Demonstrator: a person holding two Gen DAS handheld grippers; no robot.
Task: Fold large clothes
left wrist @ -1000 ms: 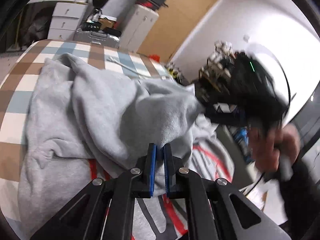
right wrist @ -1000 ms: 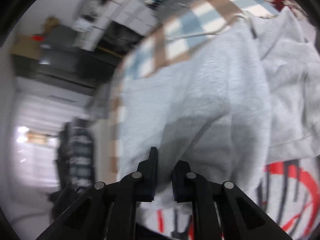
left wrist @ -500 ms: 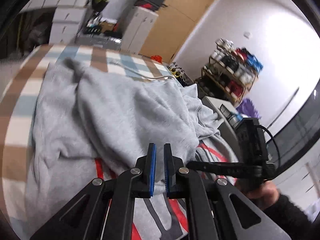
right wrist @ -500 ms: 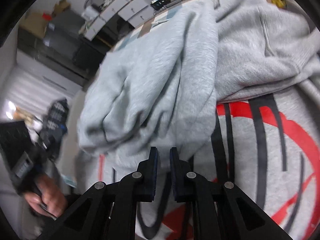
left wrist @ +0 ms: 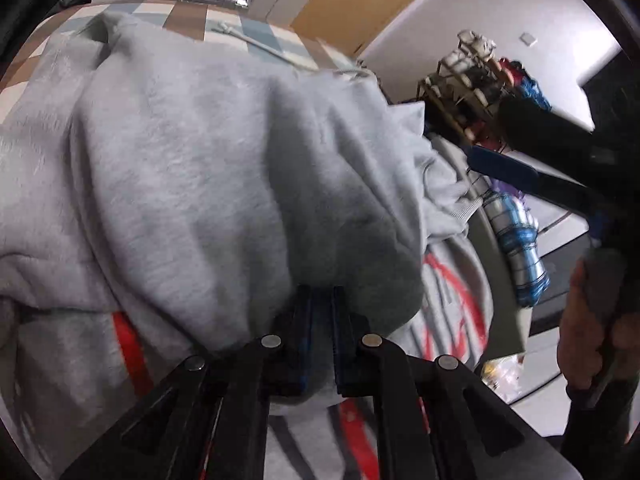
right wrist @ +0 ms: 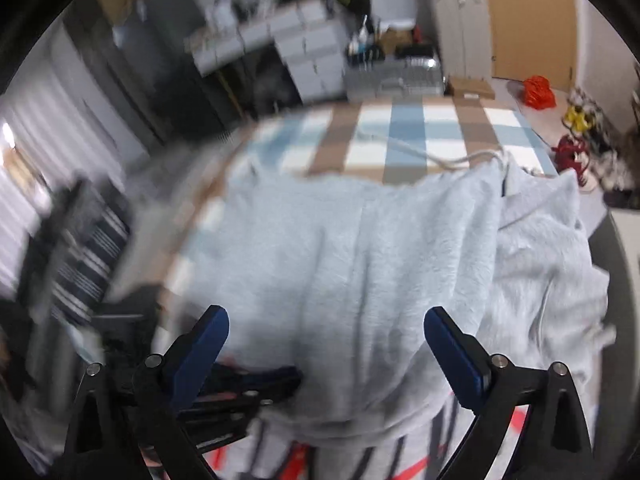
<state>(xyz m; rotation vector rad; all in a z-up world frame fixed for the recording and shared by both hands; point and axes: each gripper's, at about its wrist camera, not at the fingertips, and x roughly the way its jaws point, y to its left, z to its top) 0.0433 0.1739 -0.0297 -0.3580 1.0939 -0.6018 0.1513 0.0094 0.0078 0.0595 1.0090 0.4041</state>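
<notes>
A large grey sweatshirt (left wrist: 208, 168) with a red and black print lies heaped on the checked table (right wrist: 404, 136). A thick fold of it is turned over the printed front. My left gripper (left wrist: 320, 308) is dug in under the edge of that fold. Its blue pads stand almost together on the cloth, and the jaws are just opening. It also shows in the right wrist view as the left gripper (right wrist: 256, 384), low under the fold. My right gripper (right wrist: 326, 332) is opening wide above the fold (right wrist: 360, 280), pads clear of the cloth. The right gripper (left wrist: 488, 136) hangs off to the right.
A hand (left wrist: 588, 320) holds the right gripper's handle. White drawers (right wrist: 312, 56) and a cabinet (right wrist: 460, 24) stand beyond the table's far edge. A shoe rack (left wrist: 472, 80) and a blue bottle (left wrist: 520, 248) are at the right. A white drawstring (right wrist: 460, 160) trails over the checks.
The right gripper went from shut to wide open, let go of the fold and swung up over it. The left gripper sank forward into the fold's edge.
</notes>
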